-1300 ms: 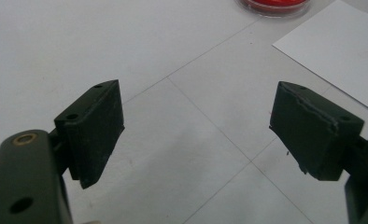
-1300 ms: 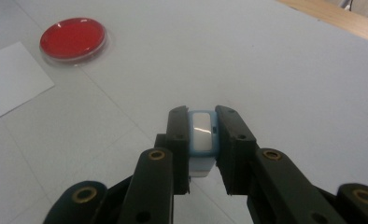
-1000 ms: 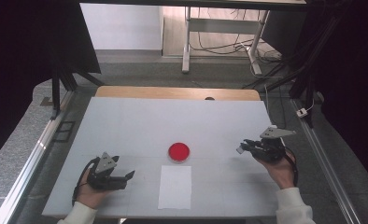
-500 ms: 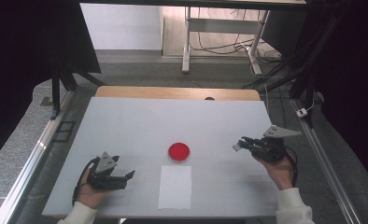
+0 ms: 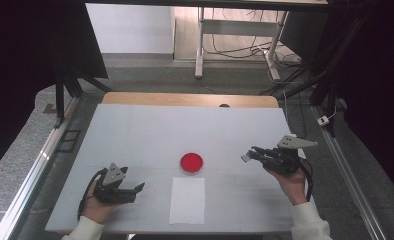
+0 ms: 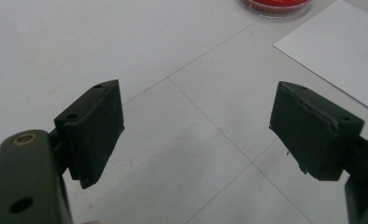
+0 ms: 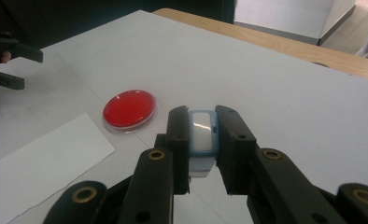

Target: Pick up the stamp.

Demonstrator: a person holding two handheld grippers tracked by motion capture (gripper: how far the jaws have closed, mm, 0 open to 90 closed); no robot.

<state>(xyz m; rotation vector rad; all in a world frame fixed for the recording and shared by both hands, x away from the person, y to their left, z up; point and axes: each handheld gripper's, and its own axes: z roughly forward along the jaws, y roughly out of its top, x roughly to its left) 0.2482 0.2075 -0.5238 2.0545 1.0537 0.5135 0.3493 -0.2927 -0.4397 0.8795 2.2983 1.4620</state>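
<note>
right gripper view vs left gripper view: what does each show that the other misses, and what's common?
Right gripper view alone: the right gripper shut on a small blue-and-white block, the table's wooden far edge, and the left gripper far off. Left gripper view alone: the left gripper's own jaws standing wide open with nothing between them. Both: the red round dish, the white paper sheet and the pale tabletop.

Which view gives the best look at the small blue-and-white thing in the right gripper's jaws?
The right gripper view: the blue-and-white object sits close up, clamped between the right gripper jaws. The high view shows it as a tiny pale tip, too small to identify.
</note>
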